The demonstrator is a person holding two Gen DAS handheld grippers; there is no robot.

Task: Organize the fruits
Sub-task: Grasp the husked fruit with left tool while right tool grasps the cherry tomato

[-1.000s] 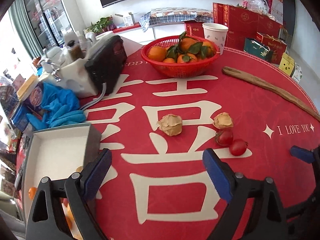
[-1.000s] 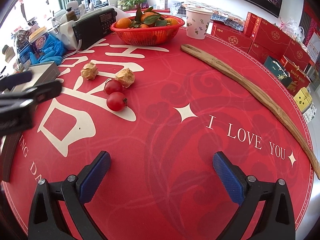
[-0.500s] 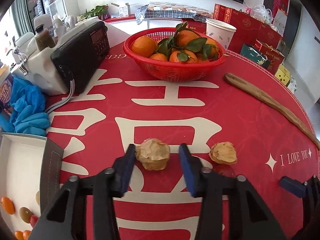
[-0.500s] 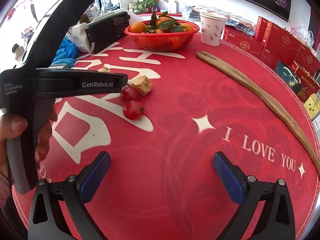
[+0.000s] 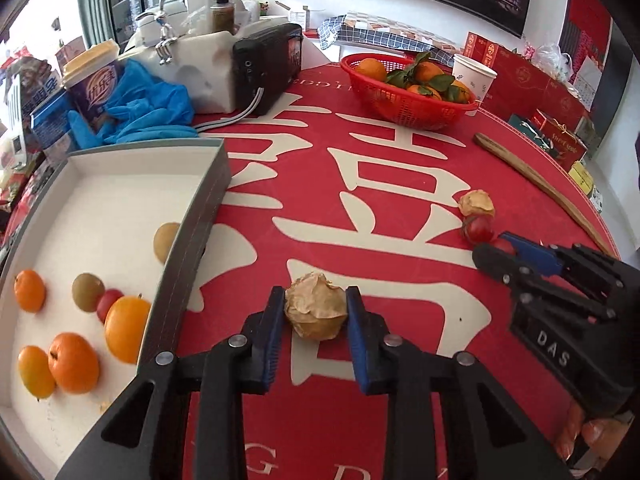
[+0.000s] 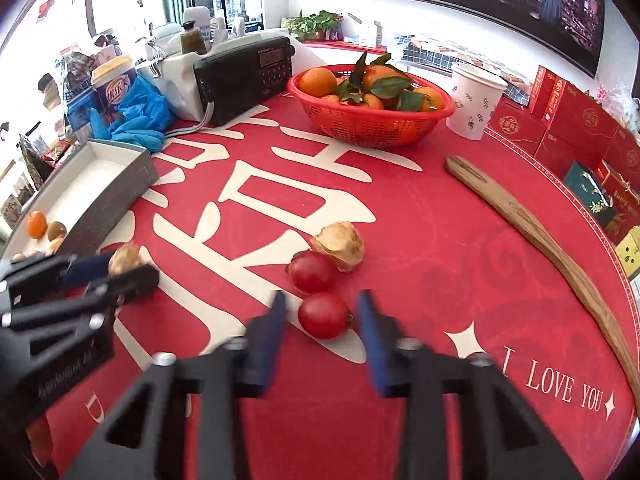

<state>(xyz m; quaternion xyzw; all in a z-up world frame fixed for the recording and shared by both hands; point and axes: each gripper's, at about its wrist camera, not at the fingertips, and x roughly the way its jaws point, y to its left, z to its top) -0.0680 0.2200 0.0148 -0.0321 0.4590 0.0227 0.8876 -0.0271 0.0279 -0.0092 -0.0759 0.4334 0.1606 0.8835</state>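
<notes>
Two tongs work: the left tongs (image 5: 315, 312) clamp a papery husked fruit (image 5: 315, 311), light and crushable; the right tongs (image 6: 322, 315) are closing around a smooth tomato (image 6: 323, 315), likely slippery.

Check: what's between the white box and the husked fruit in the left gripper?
Nothing but bare red tablecloth separates the white box from the husked fruit in the left gripper, as the left wrist view shows.
</notes>
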